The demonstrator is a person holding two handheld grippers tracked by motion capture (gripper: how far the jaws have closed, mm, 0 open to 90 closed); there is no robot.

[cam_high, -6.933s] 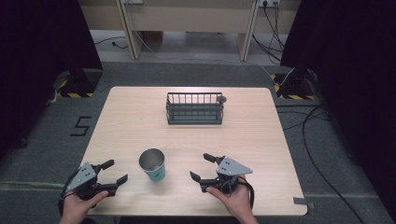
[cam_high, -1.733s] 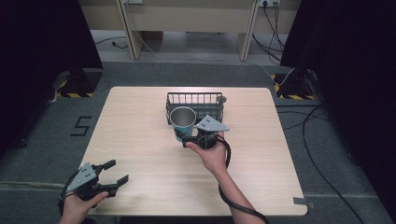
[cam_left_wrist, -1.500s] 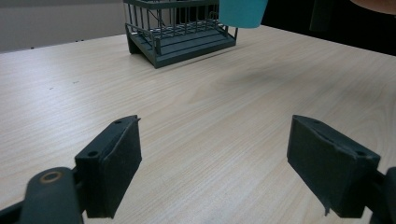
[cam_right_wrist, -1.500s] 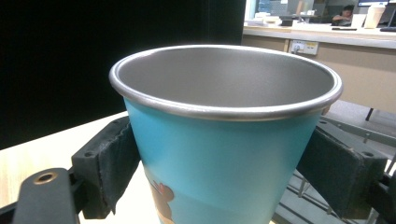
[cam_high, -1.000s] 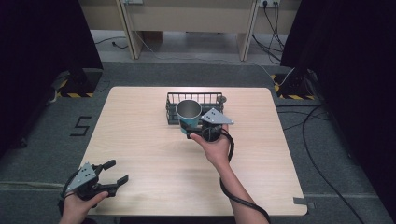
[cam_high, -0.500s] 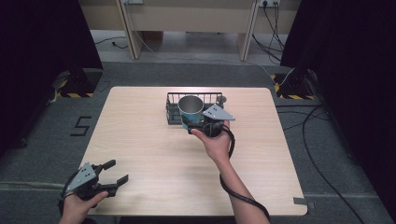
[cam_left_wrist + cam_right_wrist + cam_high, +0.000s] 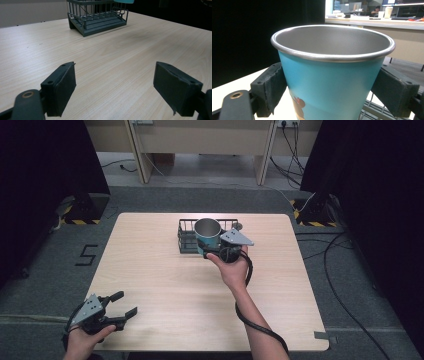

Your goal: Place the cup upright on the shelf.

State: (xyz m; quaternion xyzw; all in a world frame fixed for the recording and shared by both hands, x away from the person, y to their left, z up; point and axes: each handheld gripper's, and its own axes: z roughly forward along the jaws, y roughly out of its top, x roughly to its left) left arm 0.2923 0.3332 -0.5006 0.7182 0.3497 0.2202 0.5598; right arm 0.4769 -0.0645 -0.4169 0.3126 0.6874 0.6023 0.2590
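At the near left corner of the pale wood-grain surface (image 7: 165,285), the person's left hand (image 7: 82,342) holds the left gripper (image 7: 122,310) low over the wood, its two black jaws spread wide apart with nothing between them; in the left gripper view the same gripper (image 7: 113,88) shows bare surface (image 7: 112,62) between its pads, and the dark wire basket (image 7: 97,16) stands well ahead of it. Toward the middle of the far side of the surface, in the high view, that dark rectangular wire basket (image 7: 186,236) sits upright near the far edge. Directly over it is the teal metal cup with a silver rim and steel inside (image 7: 207,233), upright, mouth up, above the basket's middle part. To its right, the right gripper (image 7: 210,252), held in the person's right hand (image 7: 232,270), grasps the cup from the near side. In the right gripper view the right gripper (image 7: 329,87) has its jaws pressed against both sides of the cup (image 7: 332,75), with basket wire (image 7: 372,107) visible just below.
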